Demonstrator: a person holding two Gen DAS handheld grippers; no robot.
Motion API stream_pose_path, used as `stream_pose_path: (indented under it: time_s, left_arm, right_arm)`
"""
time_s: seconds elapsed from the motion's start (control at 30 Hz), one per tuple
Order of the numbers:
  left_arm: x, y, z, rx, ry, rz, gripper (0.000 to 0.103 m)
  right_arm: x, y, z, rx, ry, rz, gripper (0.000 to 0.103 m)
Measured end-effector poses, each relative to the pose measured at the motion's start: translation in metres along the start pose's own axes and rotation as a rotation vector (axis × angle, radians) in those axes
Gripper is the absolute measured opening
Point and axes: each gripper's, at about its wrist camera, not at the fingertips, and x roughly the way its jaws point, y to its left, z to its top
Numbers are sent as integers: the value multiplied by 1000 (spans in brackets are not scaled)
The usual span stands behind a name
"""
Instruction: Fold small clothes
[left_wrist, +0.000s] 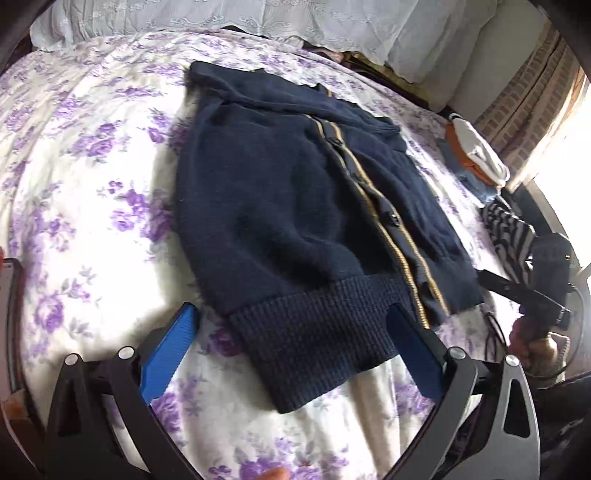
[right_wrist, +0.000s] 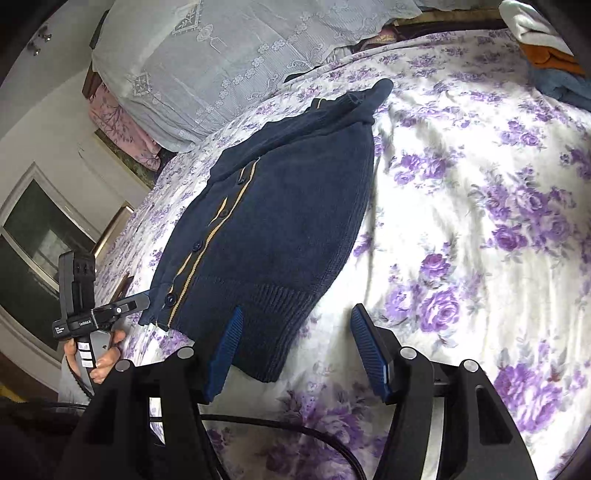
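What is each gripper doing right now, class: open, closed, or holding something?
Left gripper: open, holding nothing, its fingers either side of the navy cardigan hem.
Right gripper: open, holding nothing, at the hem corner.

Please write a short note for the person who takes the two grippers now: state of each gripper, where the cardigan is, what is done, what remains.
Left gripper: jaws open, empty, at the ribbed hem.
Right gripper: jaws open, empty, also near the hem.
Navy cardigan: flat on the floral bedspread, buttoned, already narrowed, sides seemingly folded in.
Left: probably fold hem toward collar, then move it to the clothes pile at the bed's edge.
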Motion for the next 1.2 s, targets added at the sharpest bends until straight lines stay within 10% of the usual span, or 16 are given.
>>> stream_pose_path:
  time_s: [0.23,0.43,0.77,0.9,1.2]
  left_arm:
    - [14,8,19,-46,-2,-165,98]
    - [7,20,13,-98,-8,-251,84]
    - [22,14,29,-92,3,-237,78]
    - [15,14,20,-67,-1,-170,46]
    - [9,18,25,-71,8,-188,20]
  right_arm:
    - [22,3,25,59,7,120,82]
    - [25,-10,26,137,-4,135,46]
    - [34,3,27,95,27,137,33]
    - [34,11,19,45,48,130,24]
    - [27,19,23,4,15,119,13]
